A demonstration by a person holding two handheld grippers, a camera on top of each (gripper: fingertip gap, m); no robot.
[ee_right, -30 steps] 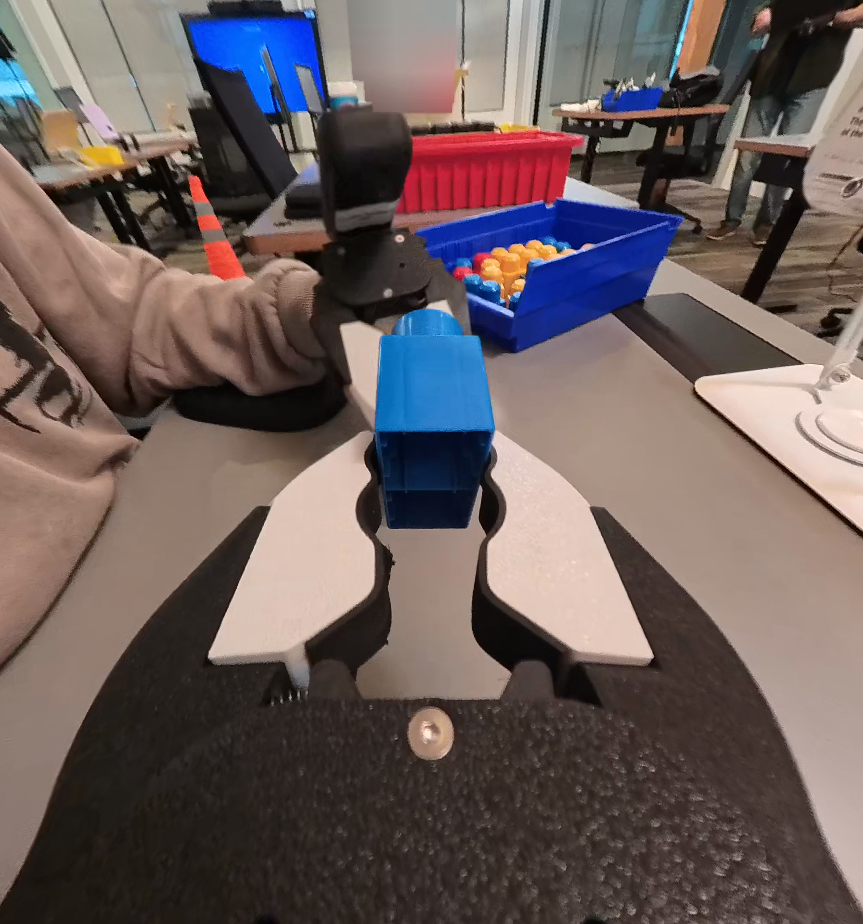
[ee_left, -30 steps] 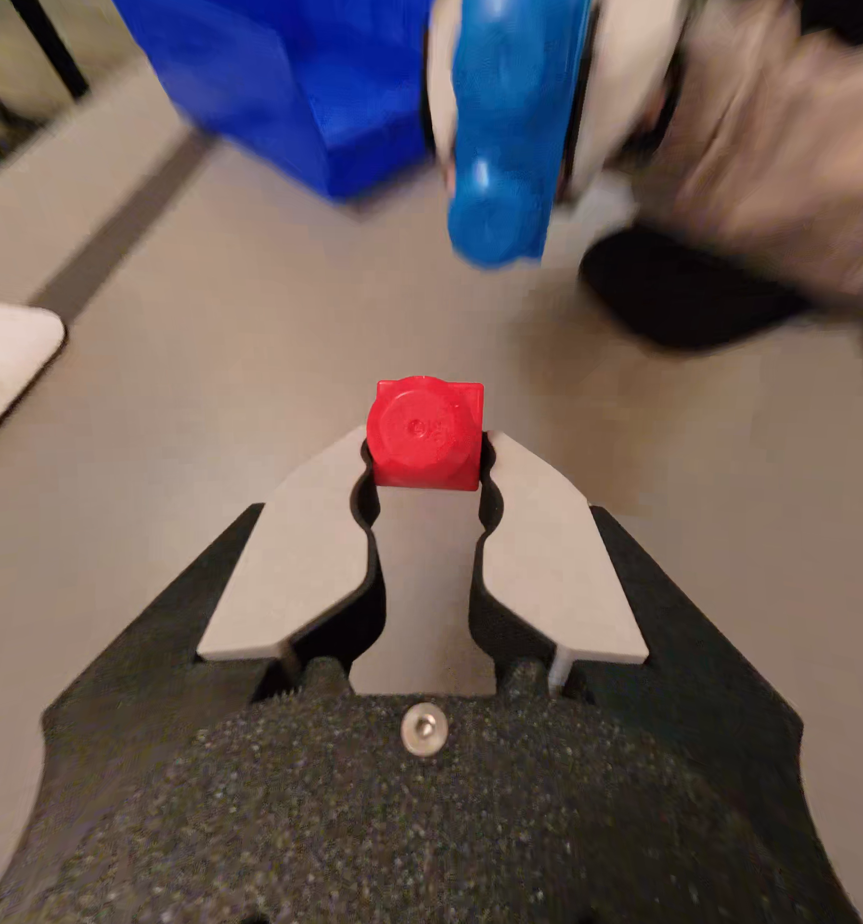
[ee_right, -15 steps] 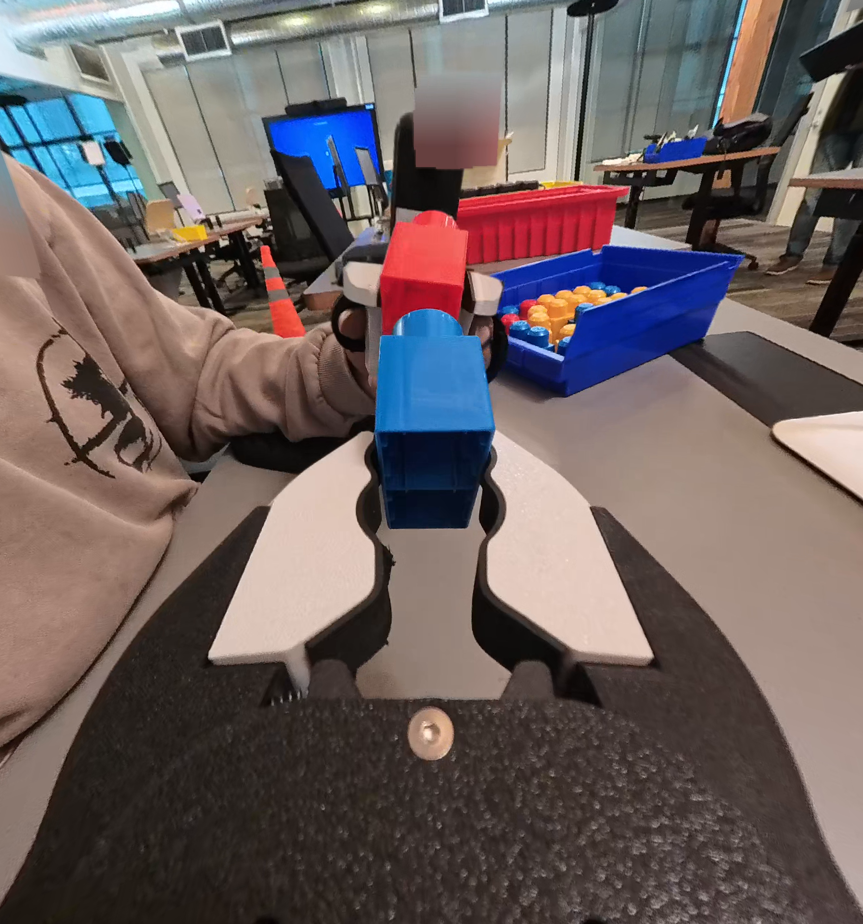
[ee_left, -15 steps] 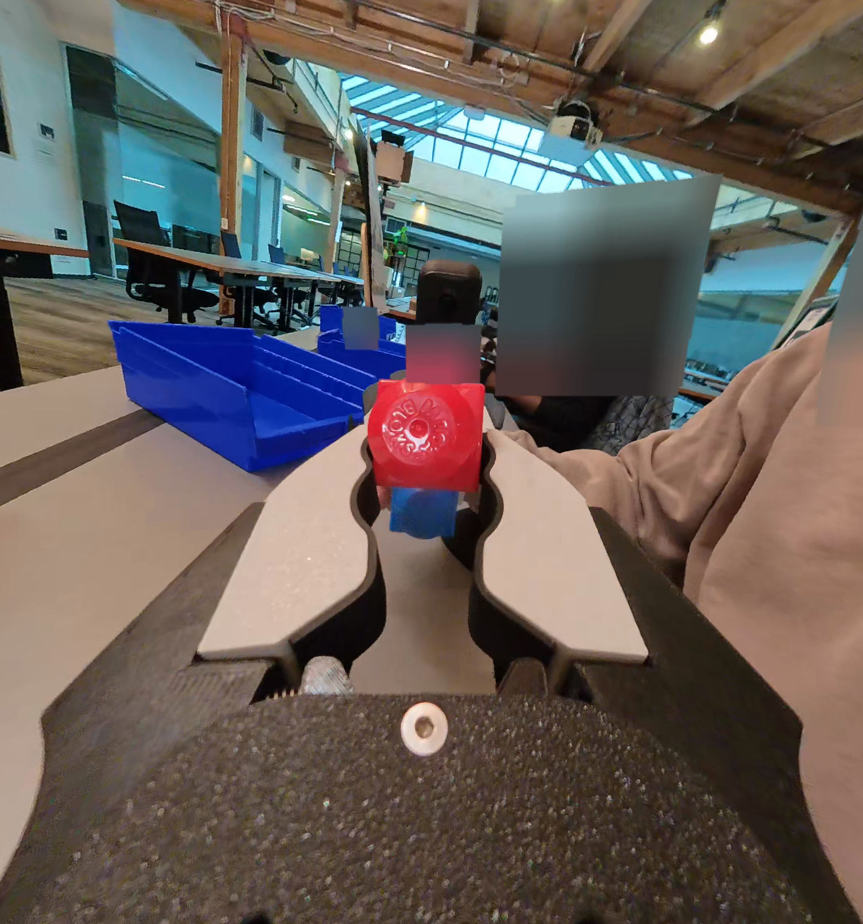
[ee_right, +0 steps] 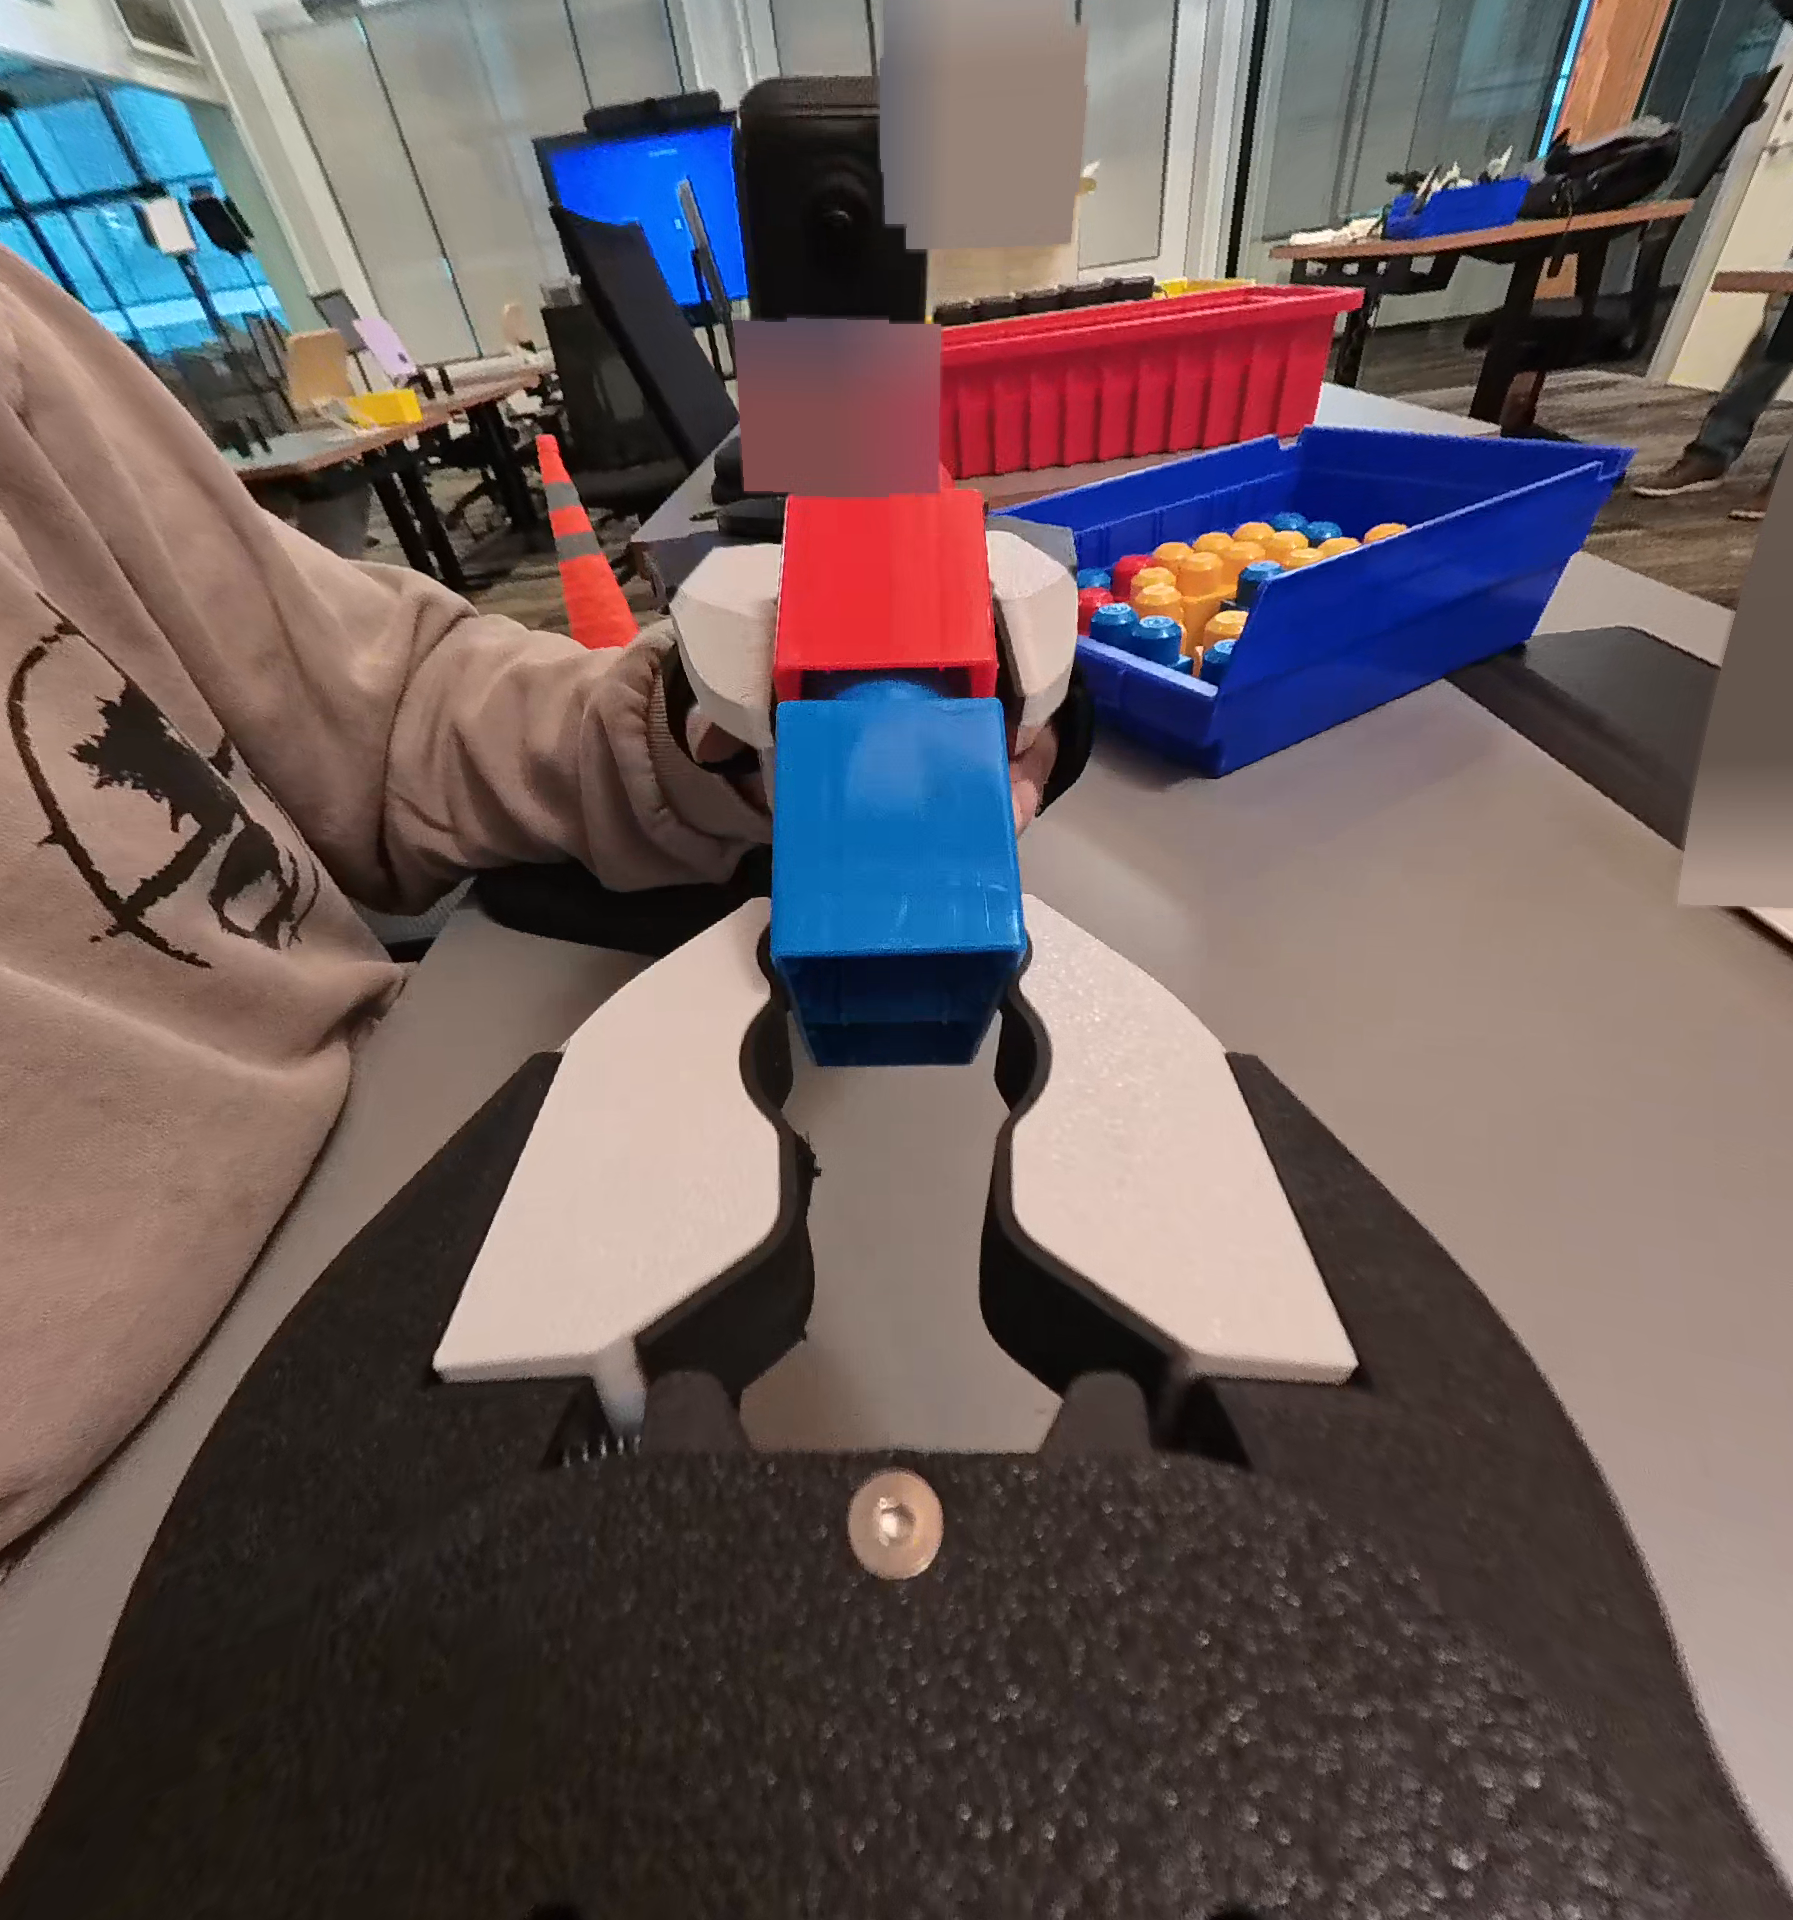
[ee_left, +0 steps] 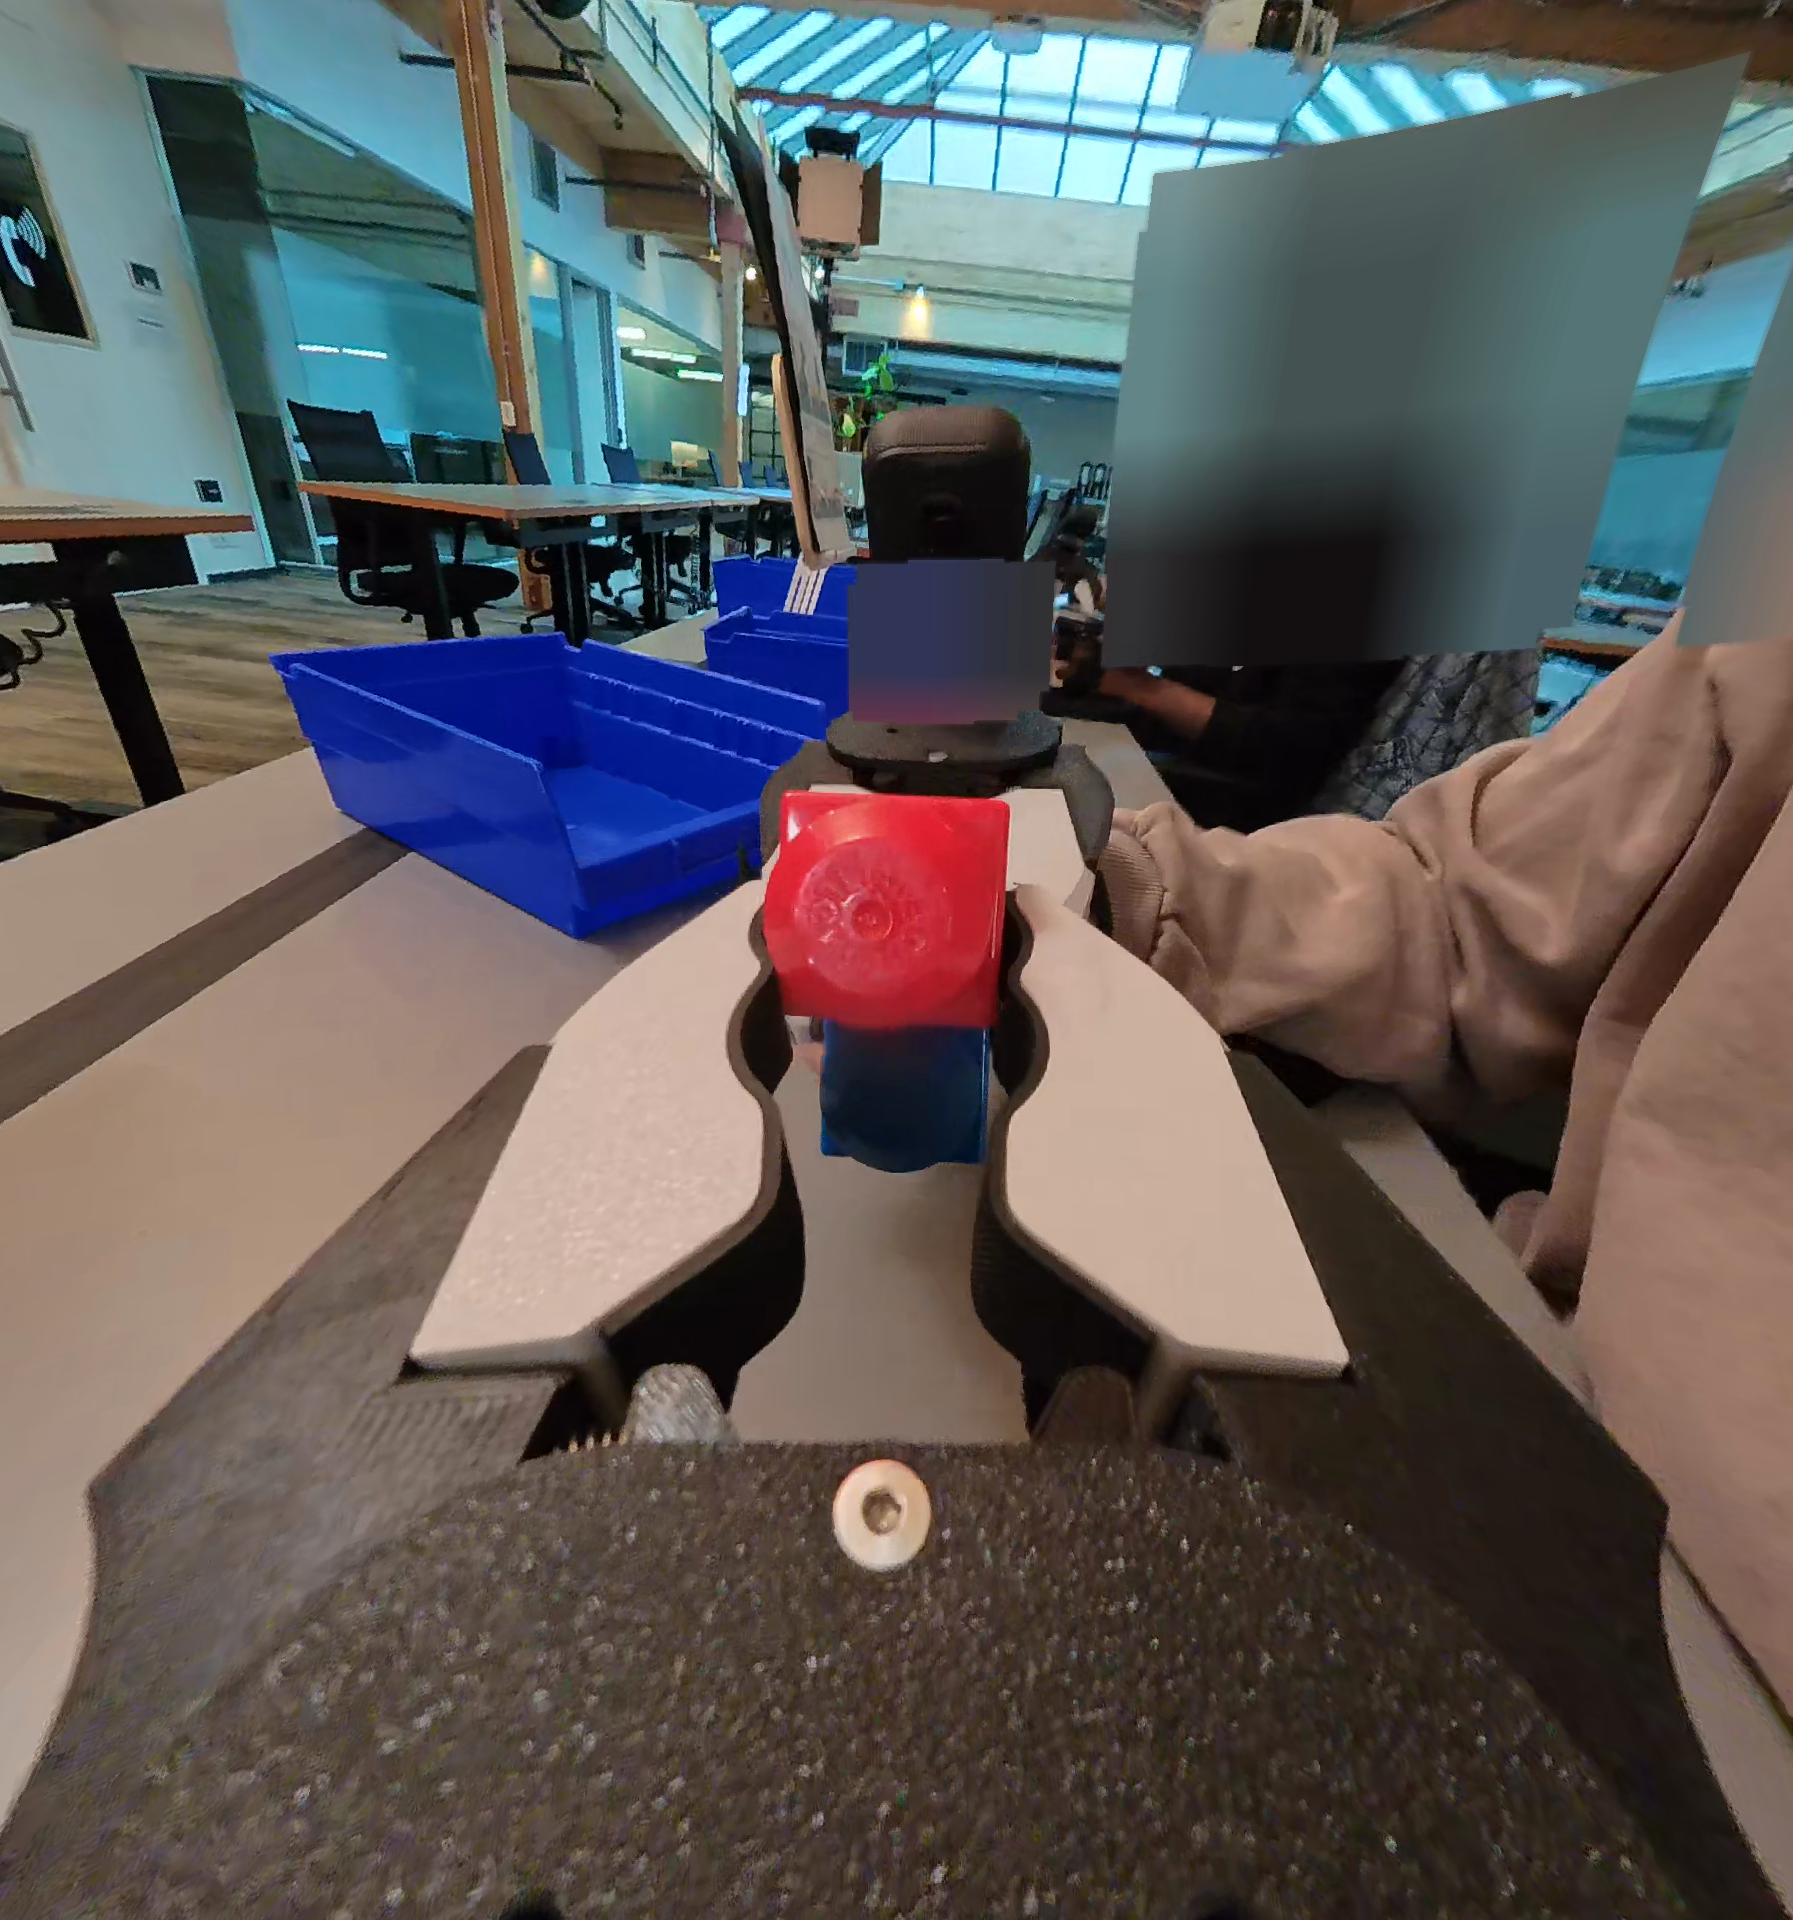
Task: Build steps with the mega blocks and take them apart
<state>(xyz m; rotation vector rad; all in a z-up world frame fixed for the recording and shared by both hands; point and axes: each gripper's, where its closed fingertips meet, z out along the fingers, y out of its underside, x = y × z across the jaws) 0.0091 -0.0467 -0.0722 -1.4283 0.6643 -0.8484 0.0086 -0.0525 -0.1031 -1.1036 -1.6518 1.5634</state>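
Right wrist view: right gripper [ee_right: 897, 971] clamps a blue block [ee_right: 894, 831], stud forward into the red block [ee_right: 884, 603] clamped by the left gripper [ee_left: 887, 951]; both lie lengthwise above the table [ee_right: 1391, 987]. Embossed stud lettering unreadable.

Red mega block [ee_left: 887, 914]: one stud, held off the surface, stud end facing the left wrist camera. Blue mega block [ee_right: 894, 831]: one stud, hollow base toward the right wrist camera, its stud entering the red block's open underside; not fully seated. More blue, yellow and red blocks [ee_right: 1219, 582] lie piled in the blue bin [ee_right: 1411, 634].
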